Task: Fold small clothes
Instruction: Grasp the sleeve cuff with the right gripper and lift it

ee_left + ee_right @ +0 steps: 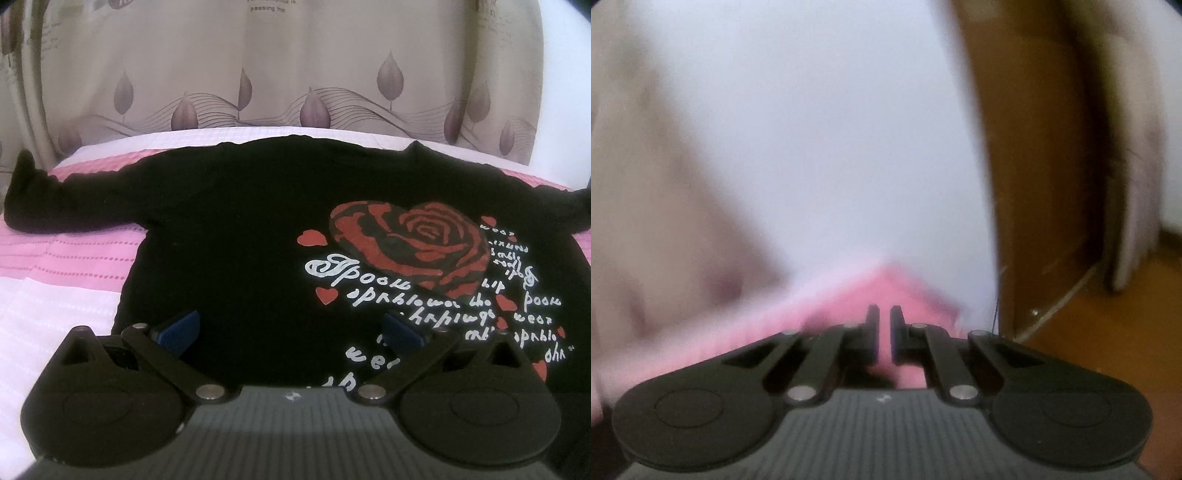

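One curtain (280,74), beige with a mauve leaf print, hangs across the whole far side ahead of the left gripper. Below it lies one bed cover (66,266), striped pink and white, running out to the left of the tool and behind the garment. On that cover lies one black shirt (229,236), spread flat with its front up, directly ahead of and under the left gripper's fingers; one sleeve reaches out far to the left, the other to the right edge of the view. A single red rose print (413,247) with white lettering and small red hearts sits ahead and to the right of the tool.

The left gripper (291,332) has its two blue-padded fingers (181,332) spread wide above the shirt's near part, gripping nothing.

The right wrist view is blurred. The right gripper (884,321) has its jaws drawn narrow, a thin slit between them, with pink cover (886,288) showing beyond. A white wall (820,129) rises ahead, and brown wooden furniture (1041,166) stands to the right.
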Tool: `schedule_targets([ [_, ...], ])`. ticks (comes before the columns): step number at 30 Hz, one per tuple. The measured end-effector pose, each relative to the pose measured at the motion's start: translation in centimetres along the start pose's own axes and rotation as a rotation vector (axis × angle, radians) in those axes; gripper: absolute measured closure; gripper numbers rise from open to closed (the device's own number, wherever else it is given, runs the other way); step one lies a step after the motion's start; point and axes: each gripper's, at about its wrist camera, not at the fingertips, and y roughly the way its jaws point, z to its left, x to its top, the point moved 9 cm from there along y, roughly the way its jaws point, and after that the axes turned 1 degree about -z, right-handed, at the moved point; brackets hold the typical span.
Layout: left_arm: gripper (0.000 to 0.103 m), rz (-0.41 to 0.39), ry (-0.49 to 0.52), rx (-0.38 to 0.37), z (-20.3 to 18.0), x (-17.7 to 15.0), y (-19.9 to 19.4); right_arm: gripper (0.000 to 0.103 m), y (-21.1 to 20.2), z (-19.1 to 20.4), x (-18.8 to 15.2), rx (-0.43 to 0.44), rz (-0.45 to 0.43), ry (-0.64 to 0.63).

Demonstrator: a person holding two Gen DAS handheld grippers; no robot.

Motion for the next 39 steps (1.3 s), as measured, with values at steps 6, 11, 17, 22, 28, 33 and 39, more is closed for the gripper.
schedule_targets([
  [6,0.000,0.000,0.000,0.000,0.0,0.0,0.0,0.092,-3.0,-4.6,5.6,-0.035,-0.045,0.079],
  [11,0.000,0.000,-0.006,-0.003,0.1,0.0,0.0,0.013,-3.4,1.8,-5.1,0.034,0.129,-0.364],
  [17,0.000,0.000,-0.004,0.000,0.1,0.0,0.0,0.009,-0.9,8.2,-12.3,0.022,0.110,-0.636],
  [22,0.000,0.000,-0.008,-0.003,0.1,0.0,0.0,0.090,3.0,7.5,-10.4,0.015,0.183,-0.478],
  [28,0.000,0.000,-0.011,-0.005,0.1,0.0,0.0,0.091,0.8,2.1,-0.4,0.022,0.040,-0.134],
  [33,0.000,0.001,-0.012,-0.005,0.1,0.1,0.1,0.082,2.5,-4.9,3.9,-0.124,0.031,0.097],
  [39,0.000,0.001,-0.010,-0.004,0.1,0.1,0.1,0.036,0.5,-6.5,-1.2,-0.080,0.102,0.125],
])
